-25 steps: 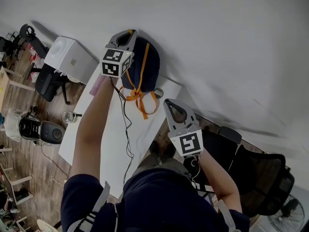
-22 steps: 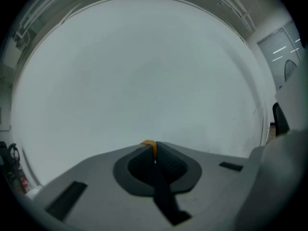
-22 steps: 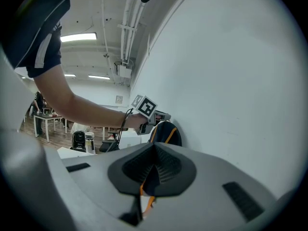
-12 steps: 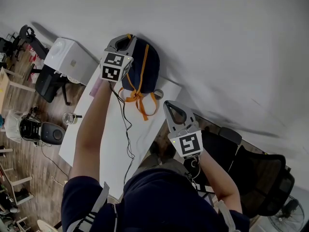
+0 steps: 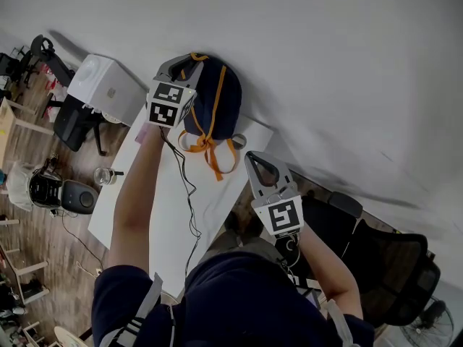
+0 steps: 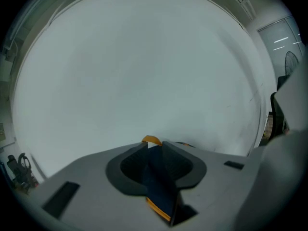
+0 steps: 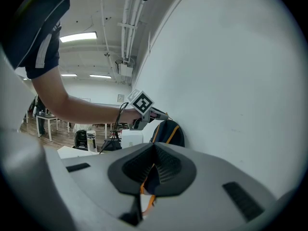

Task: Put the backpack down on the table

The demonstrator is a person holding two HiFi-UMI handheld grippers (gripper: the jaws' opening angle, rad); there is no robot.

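The navy backpack (image 5: 217, 103) with orange straps (image 5: 210, 147) stands upright on the white table (image 5: 166, 223), its back to the wall; it also shows in the right gripper view (image 7: 169, 131). My left gripper (image 5: 185, 61) is at the backpack's top. Its jaws (image 6: 153, 146) have just been opening and stand apart, with the navy, orange-edged handle (image 6: 159, 186) loose between them. My right gripper (image 5: 254, 155) is near the table's right corner, beside the hanging strap loop. It (image 7: 154, 147) is shut, with a navy and orange strap (image 7: 146, 184) in the slit between its pads.
A white box (image 5: 108, 89) sits at the table's far left end, with a black chair (image 5: 76, 125) beside it. A black cable (image 5: 189, 194) trails over the tabletop. Another black chair (image 5: 383, 266) stands on the right. A glass jar (image 5: 105, 174) and a dark appliance (image 5: 61, 194) are at the left.
The left gripper's jaws have parted around the handle and it has shifted slightly up and left. The backpack's top now shows more. The right gripper has stayed still.
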